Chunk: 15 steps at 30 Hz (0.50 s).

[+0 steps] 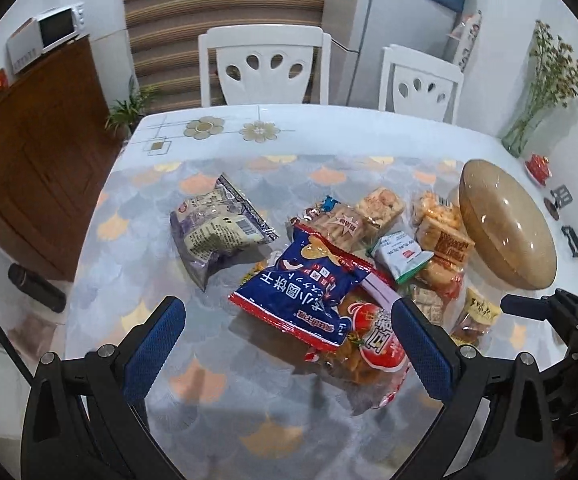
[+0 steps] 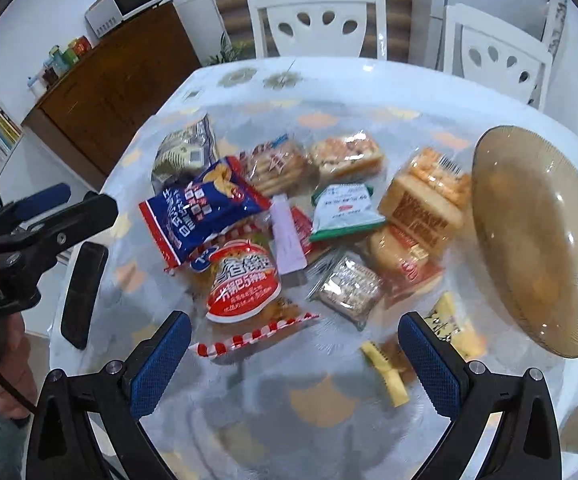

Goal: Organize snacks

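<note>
Both hovering spread apart, gripping nothing: left gripper [image 1: 287,332] and right gripper [image 2: 295,346], over snack pile [image 2: 289,224] mid-tabletop, brown bowl [image 2: 537,240] sitting toward right edge.

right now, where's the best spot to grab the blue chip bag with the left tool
Judging from the pictures, take the blue chip bag by its near crimped red-edged seam, coming from the near side with the left tool, whose fingers are wide open. The bag is puffy and lies on top of the red snack bag, so the flat seam is probably the surest pinch.
</note>
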Motion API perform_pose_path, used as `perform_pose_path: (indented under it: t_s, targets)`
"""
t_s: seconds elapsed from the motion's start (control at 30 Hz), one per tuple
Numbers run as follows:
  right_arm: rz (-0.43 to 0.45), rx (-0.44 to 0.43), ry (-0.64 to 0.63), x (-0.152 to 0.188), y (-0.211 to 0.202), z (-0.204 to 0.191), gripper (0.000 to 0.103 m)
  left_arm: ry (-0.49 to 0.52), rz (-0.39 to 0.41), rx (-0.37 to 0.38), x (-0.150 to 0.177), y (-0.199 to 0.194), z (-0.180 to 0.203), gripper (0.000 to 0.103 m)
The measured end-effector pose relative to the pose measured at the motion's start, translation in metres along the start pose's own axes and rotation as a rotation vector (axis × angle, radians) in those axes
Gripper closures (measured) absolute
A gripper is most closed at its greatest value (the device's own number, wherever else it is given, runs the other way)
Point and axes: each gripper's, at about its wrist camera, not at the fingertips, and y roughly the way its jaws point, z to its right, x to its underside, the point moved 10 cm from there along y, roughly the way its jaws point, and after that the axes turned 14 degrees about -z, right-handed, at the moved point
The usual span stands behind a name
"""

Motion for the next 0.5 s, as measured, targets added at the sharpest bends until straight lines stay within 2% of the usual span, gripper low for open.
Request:
perform_pose_path:
  t_s: [0.17, 0.3, 0.37, 0.5]
  targets:
    - [-0.022, 0.006, -0.032, -0.002, 0.007, -0.008, 0.000, 0.019, -0.030, 0.031, -0.003, 0.011, -0.002, 0.001]
    - [-0.037, 0.049, -0.053, -0.003, 0.011, -0.008, 0.000, 0.008, -0.046, 0.036, -0.008, 0.013, -0.002, 0.001]
    - [-0.044, 0.065, -0.058, -0.005, 0.011, -0.004, 0.000, -0.005, -0.045, 0.030, -0.009, 0.010, 0.000, 0.001]
    - [-0.046, 0.039, -0.072, -0.008, 0.010, -0.002, 0.000, -0.039, -0.040, -0.015, -0.007, 0.002, 0.000, 0.001]
